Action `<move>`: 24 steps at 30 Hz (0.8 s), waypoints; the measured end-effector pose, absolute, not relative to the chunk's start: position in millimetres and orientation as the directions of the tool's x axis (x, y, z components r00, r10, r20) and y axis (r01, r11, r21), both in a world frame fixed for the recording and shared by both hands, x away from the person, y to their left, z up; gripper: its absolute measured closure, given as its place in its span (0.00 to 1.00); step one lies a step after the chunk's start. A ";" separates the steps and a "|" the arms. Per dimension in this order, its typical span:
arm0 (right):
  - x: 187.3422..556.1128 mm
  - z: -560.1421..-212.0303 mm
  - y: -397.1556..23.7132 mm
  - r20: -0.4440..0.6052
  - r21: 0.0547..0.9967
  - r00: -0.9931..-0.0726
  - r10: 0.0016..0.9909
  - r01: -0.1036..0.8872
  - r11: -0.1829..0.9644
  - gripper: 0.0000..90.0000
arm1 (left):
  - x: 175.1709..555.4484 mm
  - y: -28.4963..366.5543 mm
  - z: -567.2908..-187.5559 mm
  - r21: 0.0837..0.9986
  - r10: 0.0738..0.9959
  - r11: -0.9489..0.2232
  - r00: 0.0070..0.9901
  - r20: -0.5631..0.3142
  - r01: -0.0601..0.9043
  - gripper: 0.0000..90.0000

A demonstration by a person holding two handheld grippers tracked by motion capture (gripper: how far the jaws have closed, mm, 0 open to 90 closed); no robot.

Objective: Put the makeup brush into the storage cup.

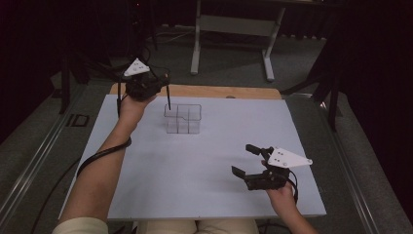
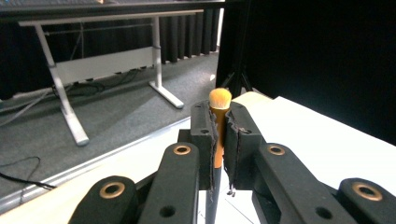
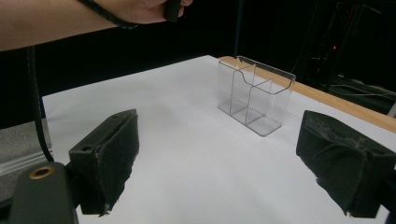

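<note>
My left gripper (image 2: 220,122) is shut on a brush (image 2: 220,98) with tan bristles, an orange neck and a black handle. In the high view the left gripper (image 1: 163,79) is held above the table's far left. The brush handle (image 1: 168,97) hangs down from it, its tip at the back left compartment of a clear plastic organizer (image 1: 183,118). Whether the tip touches the organizer I cannot tell. My right gripper (image 1: 245,160) rests low over the near right of the white sheet, open and holding nothing. In the right gripper view the right gripper (image 3: 219,158) faces the organizer (image 3: 254,95).
The white sheet (image 1: 204,165) covers a wooden table whose far edge (image 1: 214,91) shows behind the organizer. A grey desk frame (image 1: 234,29) stands on the floor beyond. The left forearm (image 1: 109,146) crosses the sheet's left side.
</note>
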State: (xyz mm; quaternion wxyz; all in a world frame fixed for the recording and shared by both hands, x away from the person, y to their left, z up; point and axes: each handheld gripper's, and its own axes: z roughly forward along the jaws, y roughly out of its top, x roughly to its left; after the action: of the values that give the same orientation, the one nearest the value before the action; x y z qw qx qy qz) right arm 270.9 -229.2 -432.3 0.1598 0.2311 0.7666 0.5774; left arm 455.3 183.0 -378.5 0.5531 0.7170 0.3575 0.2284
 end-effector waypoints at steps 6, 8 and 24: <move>271.2 -433.1 -228.5 0.024 0.957 -0.844 0.535 0.174 0.231 0.15 | 455.9 184.5 -385.0 0.954 0.765 -0.126 0.639 -0.081 0.272 0.92; 271.4 -433.2 -228.1 0.023 0.957 -0.846 0.533 0.172 0.232 0.15 | 455.6 184.2 -384.3 0.953 0.777 -0.121 0.624 -0.083 0.278 0.79; 271.8 -431.9 -229.5 0.023 0.958 -0.843 0.538 0.172 0.230 0.15 | 440.8 180.0 -381.9 0.939 0.802 -0.096 0.585 -0.124 0.331 0.12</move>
State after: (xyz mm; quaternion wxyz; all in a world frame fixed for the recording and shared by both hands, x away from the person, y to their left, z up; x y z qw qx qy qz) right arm 271.8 -229.5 -431.9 0.1587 0.2312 0.7679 0.5760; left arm 440.8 180.0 -381.9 0.5403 0.7074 0.4002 0.2178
